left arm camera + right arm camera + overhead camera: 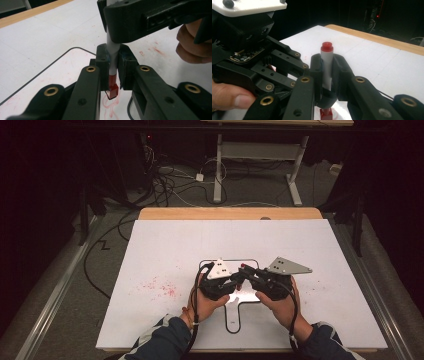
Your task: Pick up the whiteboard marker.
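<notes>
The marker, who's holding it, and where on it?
Both grippers hold the marker. The left gripper is shut on its white barrel near the red cap end; the right gripper is shut on the barrel farther up, below the red top.

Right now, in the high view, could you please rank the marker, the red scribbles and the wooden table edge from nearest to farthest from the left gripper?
1. The marker: clamped in the left gripper, beside the right gripper.
2. The red scribbles: on the white board, out to the left.
3. The wooden table edge: along the far side, beyond the board.
</notes>
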Tool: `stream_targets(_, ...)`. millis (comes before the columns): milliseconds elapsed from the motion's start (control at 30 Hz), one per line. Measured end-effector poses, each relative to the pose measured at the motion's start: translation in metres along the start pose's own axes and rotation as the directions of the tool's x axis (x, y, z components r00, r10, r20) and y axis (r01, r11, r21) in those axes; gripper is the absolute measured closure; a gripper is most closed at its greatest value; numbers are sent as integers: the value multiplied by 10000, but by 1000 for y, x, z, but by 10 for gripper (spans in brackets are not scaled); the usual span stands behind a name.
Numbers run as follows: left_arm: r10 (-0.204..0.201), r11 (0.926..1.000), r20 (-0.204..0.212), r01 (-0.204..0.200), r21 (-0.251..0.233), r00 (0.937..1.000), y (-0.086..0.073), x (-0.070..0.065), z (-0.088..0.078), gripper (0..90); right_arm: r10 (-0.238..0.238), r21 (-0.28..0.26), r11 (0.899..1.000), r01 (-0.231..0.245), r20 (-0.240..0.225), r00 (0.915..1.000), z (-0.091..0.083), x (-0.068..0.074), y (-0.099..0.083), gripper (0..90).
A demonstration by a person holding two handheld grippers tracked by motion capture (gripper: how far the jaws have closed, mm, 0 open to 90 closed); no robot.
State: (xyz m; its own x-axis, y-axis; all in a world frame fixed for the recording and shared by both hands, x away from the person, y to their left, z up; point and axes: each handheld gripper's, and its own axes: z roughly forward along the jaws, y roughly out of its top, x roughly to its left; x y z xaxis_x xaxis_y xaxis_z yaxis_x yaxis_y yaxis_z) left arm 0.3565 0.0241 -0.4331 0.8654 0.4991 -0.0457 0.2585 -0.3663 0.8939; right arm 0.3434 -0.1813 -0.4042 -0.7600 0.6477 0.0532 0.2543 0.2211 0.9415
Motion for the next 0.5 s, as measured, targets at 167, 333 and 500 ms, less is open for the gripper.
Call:
stream_targets(167,275,9996,-256,-272,97,9993,-6,5,-1,787,-77,109,9999,79,-241,9997,-4,0,0,702)
stream_targets(333,275,9996,-467,-272,71,9985,-12,11,-4,787,-234,239,9994,238,-153,9996,-22,-3,-6,604)
stream_targets(500,423,9989,-585,-412,204,9974,-15,15,-8,787,-1351,486,9901,1314,845,9872,-48,-10,-19,502)
